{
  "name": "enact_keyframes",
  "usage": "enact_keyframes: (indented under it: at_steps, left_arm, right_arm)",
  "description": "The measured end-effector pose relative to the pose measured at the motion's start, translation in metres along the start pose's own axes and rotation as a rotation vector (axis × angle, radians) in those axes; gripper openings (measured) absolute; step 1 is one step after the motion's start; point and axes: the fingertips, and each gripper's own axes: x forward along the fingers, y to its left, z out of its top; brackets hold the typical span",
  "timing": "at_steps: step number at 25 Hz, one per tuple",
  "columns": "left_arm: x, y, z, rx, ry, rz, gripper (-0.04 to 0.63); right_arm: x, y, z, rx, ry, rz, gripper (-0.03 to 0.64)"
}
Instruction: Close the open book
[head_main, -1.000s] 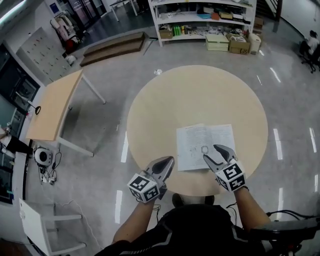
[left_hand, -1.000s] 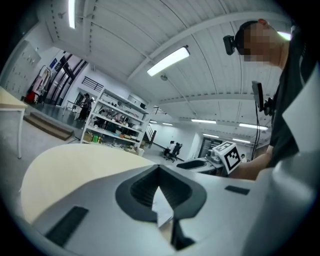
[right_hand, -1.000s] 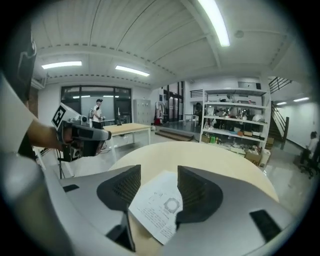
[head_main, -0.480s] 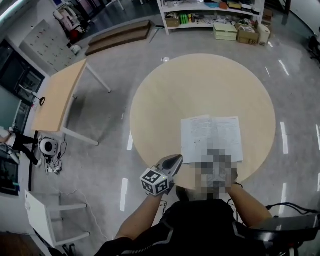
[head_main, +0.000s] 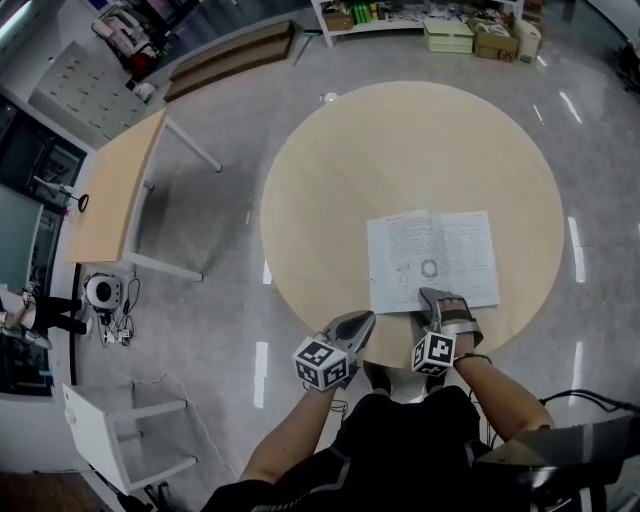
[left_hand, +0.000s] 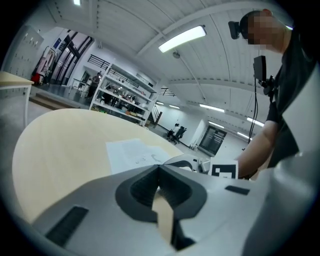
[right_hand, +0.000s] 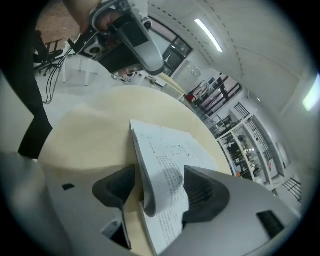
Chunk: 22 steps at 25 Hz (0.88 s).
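The open book (head_main: 440, 250) lies flat on the round wooden table (head_main: 400, 150), pages up, near the front edge. My right gripper (head_main: 432, 297) is at the book's near edge, by the spine. In the right gripper view its jaws have just been opening and stand wide, with a curled sheaf of printed pages (right_hand: 170, 150) between them, held by neither pad; my right gripper (right_hand: 160, 172) is open. My left gripper (head_main: 358, 322) hovers at the table's front edge, left of the book, with its tips meeting (left_hand: 159, 167). The book (left_hand: 131, 150) lies ahead of it.
A rectangular wooden table (head_main: 110, 200) stands on the floor to the left. Shelves with boxes (head_main: 440, 20) line the far wall. A white frame stand (head_main: 110, 430) sits at the lower left. My own body is just behind the table's front edge.
Both grippers have sunk toward the table's front edge. The right one has rolled over, and its tips now reach the book's near edge.
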Motion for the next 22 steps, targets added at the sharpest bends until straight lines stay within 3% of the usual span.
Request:
enact_keyframes:
  at_steps: [7,14,17,22]
  left_arm:
    - [0.003,-0.004,-0.003,-0.023,-0.011,-0.021,-0.003]
    - [0.013,-0.005,-0.004,-0.013,-0.005,-0.040,-0.003]
    - [0.009,-0.004,-0.003,-0.026,-0.011,-0.033,-0.003]
    - [-0.012,0.007,0.012,-0.077,-0.076,-0.005,-0.003]
  right_arm:
    - [0.007,-0.006,0.000,-0.031,0.003,-0.095,0.284]
    - [0.008,0.004,0.002,-0.023,-0.003,-0.136,0.131]
    - [0.000,-0.005,0.005,0.072,-0.030,-0.186,0.083]
    - [-0.016,-0.017,0.003,0.345,-0.091,-0.218,0.046]
